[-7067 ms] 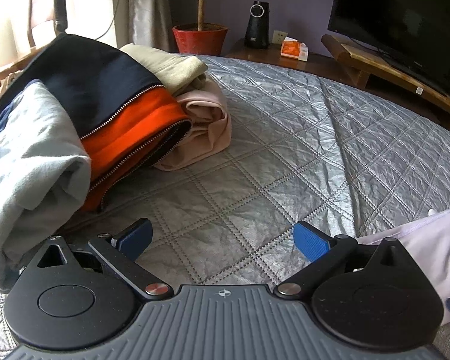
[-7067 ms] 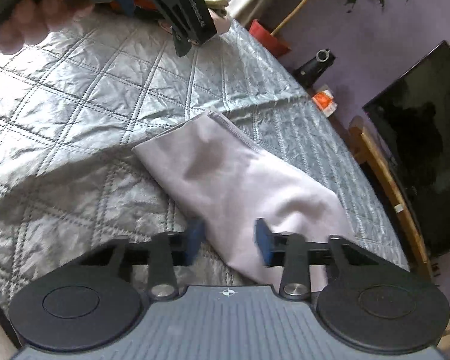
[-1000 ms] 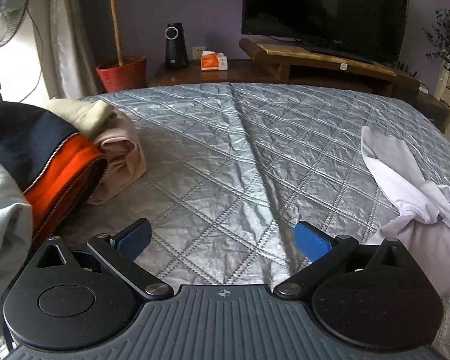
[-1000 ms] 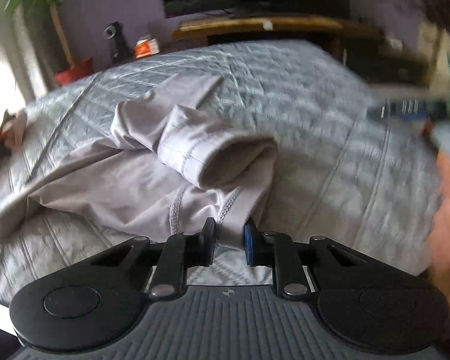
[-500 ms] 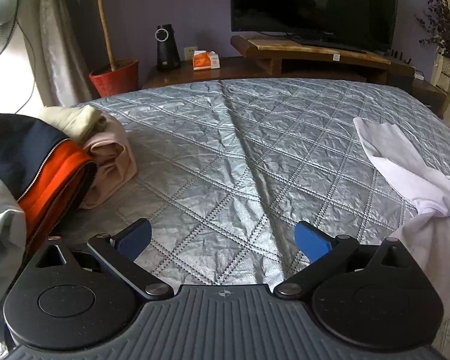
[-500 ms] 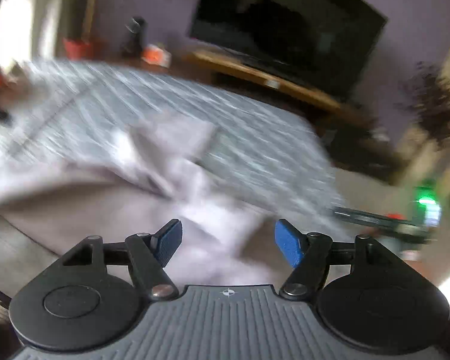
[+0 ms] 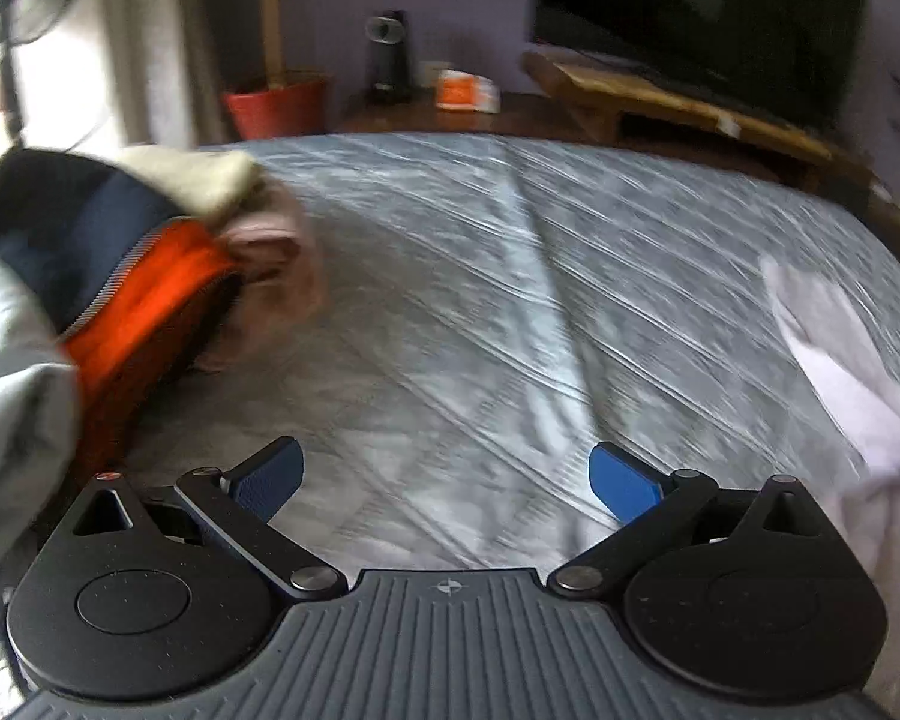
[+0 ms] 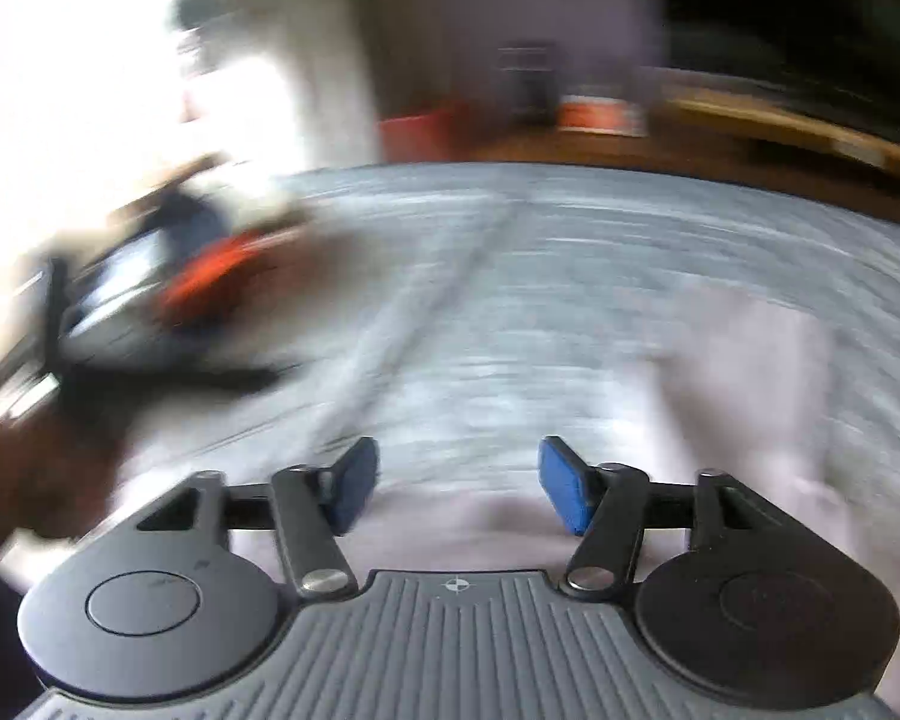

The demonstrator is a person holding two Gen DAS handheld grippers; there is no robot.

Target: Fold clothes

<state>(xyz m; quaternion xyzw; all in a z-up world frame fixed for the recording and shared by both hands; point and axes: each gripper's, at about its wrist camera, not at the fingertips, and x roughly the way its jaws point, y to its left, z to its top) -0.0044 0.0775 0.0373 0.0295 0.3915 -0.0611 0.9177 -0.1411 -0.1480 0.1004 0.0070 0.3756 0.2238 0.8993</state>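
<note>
1. Left wrist view, open room: the grey quilted bedspread (image 7: 480, 312) lies bare across the middle. A pile of clothes (image 7: 120, 276) occupies its left edge; a pale lilac garment (image 7: 840, 372) lies at its right edge. The two are well apart.
2. Left wrist view, gripper: the left gripper (image 7: 444, 480) points down at a slant over the bare bedspread. Its blue pads (image 7: 621, 483) stand wide apart. Nothing is between them.
3. Left wrist view, room: beyond the far edge of the bed stand a red plant pot (image 7: 276, 105), a dark cylinder-shaped device (image 7: 390, 57), an orange-and-white packet (image 7: 465, 90), a wooden stand (image 7: 678, 102) and a television (image 7: 702, 12).
4. Right wrist view, open room: the picture is heavily blurred. The lilac garment (image 8: 750, 396) fills the right and near part of the bedspread (image 8: 540, 276). The pile of clothes (image 8: 210, 282) sits at the far left.
5. Right wrist view, gripper: the right gripper (image 8: 459, 480) slants down above the near edge of the garment. Its jaws are opening. The pads (image 8: 561, 483) grip nothing; garment cloth shows below the gap.
6. Right wrist view, room: the red pot (image 8: 420, 129) and the orange packet (image 8: 600, 111) appear as smears.
</note>
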